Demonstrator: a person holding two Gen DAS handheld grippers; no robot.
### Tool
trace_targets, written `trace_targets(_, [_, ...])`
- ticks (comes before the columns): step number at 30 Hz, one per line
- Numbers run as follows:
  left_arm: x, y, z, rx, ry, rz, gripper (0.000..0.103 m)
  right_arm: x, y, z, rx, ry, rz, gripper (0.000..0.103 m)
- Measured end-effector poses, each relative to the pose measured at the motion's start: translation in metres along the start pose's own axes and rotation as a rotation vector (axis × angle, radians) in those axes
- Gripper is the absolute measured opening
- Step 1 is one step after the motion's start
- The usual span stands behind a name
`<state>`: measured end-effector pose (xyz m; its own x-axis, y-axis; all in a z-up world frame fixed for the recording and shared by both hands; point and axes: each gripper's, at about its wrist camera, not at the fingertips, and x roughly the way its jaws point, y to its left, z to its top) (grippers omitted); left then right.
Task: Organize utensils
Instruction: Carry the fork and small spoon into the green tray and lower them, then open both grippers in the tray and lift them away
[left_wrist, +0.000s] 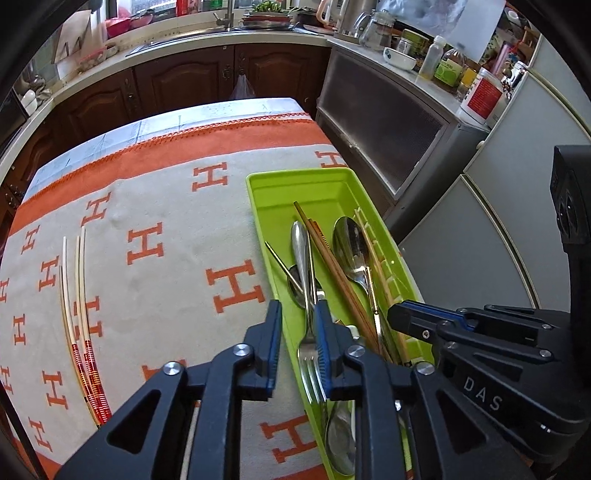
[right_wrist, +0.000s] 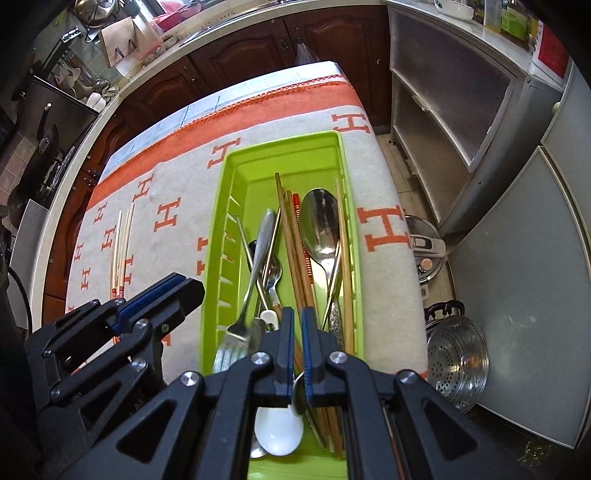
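Green tray (left_wrist: 266, 206) on the table's right side holds a jumbled fork (left_wrist: 308, 354), spoons and wooden chopsticks (right_wrist: 295, 258). Left gripper (left_wrist: 297, 350) jaws slightly apart, straddling the tray's left wall, holding nothing. Right gripper (right_wrist: 297, 354) jaws closed and empty above the chopsticks. The fork is stiff, light and slick: take the handle mid-length. Two white chopsticks (left_wrist: 79, 295) lie well apart on the cloth.

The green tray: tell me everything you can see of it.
The green tray is a long, shallow, lime-green bin that looks like plastic, with a raised rim and slotted ribs along both long walls. It lies flat on the orange-and-grey H-patterned cloth, near the table's right edge. Its far end is bare; the near part holds a loose pile of spoons, a fork and chopsticks.
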<state>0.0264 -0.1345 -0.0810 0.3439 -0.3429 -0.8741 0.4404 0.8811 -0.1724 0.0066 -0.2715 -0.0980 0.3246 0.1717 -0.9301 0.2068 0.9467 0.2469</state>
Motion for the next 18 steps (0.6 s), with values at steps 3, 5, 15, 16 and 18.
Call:
trace_targets(3, [-0.003,0.004,0.002,-0.011,0.005,0.002,0.02,0.0,-0.003,0.0,0.014,-0.002,0.008,0.005])
trace_targets(5, [-0.004,0.006,0.002,-0.012,0.01,0.006,0.021,0.001,-0.005,0.001,0.02,0.0,0.018,0.005])
trace_targets(15, [-0.016,0.018,-0.001,-0.03,0.034,0.025,0.022,0.0,-0.001,-0.005,0.024,0.01,0.042,0.004])
trace_targets(16, [-0.018,0.02,-0.001,-0.032,0.031,0.03,0.022,0.0,0.0,-0.006,0.024,0.011,0.046,0.004])
trace_targets(18, [-0.022,0.024,-0.001,-0.036,0.027,0.042,0.022,-0.001,0.003,-0.007,0.024,0.014,0.053,0.004])
